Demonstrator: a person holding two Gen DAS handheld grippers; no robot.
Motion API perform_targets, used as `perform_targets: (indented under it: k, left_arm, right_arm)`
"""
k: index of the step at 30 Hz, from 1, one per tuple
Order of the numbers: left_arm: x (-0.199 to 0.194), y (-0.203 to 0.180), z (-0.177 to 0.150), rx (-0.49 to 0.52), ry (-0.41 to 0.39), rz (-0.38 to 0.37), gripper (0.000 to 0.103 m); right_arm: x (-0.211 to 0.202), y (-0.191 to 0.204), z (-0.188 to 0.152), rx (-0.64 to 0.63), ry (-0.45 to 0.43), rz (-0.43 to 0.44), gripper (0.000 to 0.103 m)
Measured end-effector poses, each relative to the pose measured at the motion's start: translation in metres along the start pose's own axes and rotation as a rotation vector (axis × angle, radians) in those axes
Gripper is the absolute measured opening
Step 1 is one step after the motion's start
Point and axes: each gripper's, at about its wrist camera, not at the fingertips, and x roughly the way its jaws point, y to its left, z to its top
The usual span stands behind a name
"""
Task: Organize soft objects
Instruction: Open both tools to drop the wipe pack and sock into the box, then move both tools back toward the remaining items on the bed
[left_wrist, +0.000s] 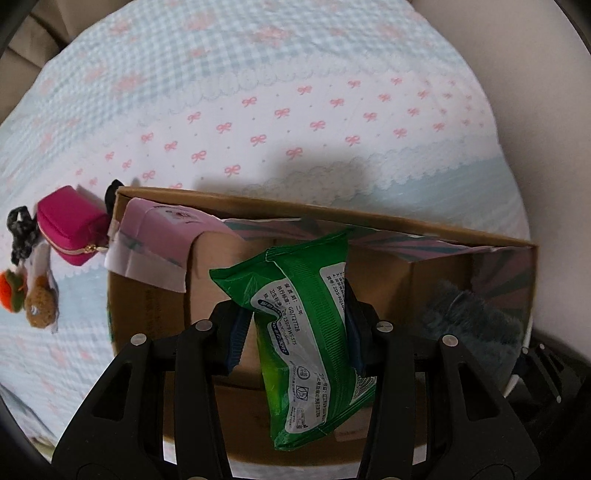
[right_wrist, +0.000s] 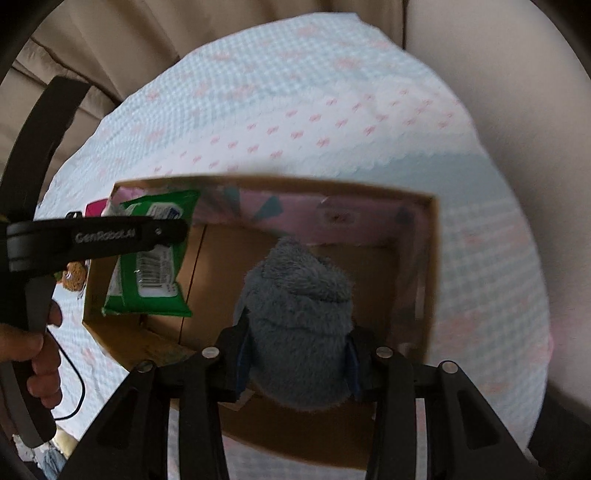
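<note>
My left gripper (left_wrist: 295, 325) is shut on a green pack of wet wipes (left_wrist: 306, 332) and holds it above the open cardboard box (left_wrist: 332, 216). The pack also shows in the right wrist view (right_wrist: 147, 258), with the left gripper (right_wrist: 110, 236) across it. My right gripper (right_wrist: 297, 354) is shut on a grey fluffy cloth (right_wrist: 299, 317) over the right half of the box (right_wrist: 432, 258). The cloth shows at the right in the left wrist view (left_wrist: 469, 325).
The box sits on a bed with a blue-checked, pink-bow cover (left_wrist: 295, 110). Left of the box lie a magenta zip pouch (left_wrist: 70, 229), a dark hair scrunchie (left_wrist: 20, 232) and small plush toys (left_wrist: 33, 295). A pink paper flap (left_wrist: 155, 240) hangs over the box's left corner.
</note>
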Motion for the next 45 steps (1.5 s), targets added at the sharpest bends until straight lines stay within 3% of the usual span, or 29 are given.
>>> perform_targets:
  k: [2,3,4,5,7,17,26,36,45]
  left_arm:
    - [0.001,0.000,0.001,0.007,0.001,0.003,0.046]
    - [-0.001,0.000,0.002,0.007,-0.008,0.004,0.068]
    - [-0.005,0.001,0.003,0.008,-0.026,0.005,0.089]
    - [-0.008,0.001,0.004,0.010,-0.039,0.008,0.102]
    - [-0.013,0.002,0.004,0.011,-0.065,0.015,0.103]
    - [-0.034,0.006,-0.008,0.001,-0.076,-0.007,0.103]
    - [-0.104,0.000,-0.032,0.020,-0.172,-0.029,0.103]
    - [-0.225,0.010,-0.084,0.072,-0.390,0.015,0.103]
    - [-0.314,0.038,-0.149,0.081,-0.595,-0.014,0.103]
  right_arm:
    - [0.006,0.005,-0.002,-0.014,0.003,0.027,0.042]
    - [0.008,0.009,-0.003,-0.023,-0.003,0.035,0.046]
    - [0.010,0.010,-0.002,-0.033,-0.010,0.042,0.057]
    - [0.012,0.012,-0.002,-0.044,-0.016,0.047,0.078]
    - [0.015,0.015,-0.002,-0.057,-0.017,0.050,0.102]
    - [-0.003,0.021,-0.008,-0.093,-0.075,0.029,0.102]
    - [-0.064,0.029,-0.015,-0.099,-0.144,-0.005,0.102]
    - [-0.147,0.050,-0.027,-0.044,-0.248,-0.064,0.102]
    - [-0.226,0.082,-0.052,0.021,-0.382,-0.129,0.102]
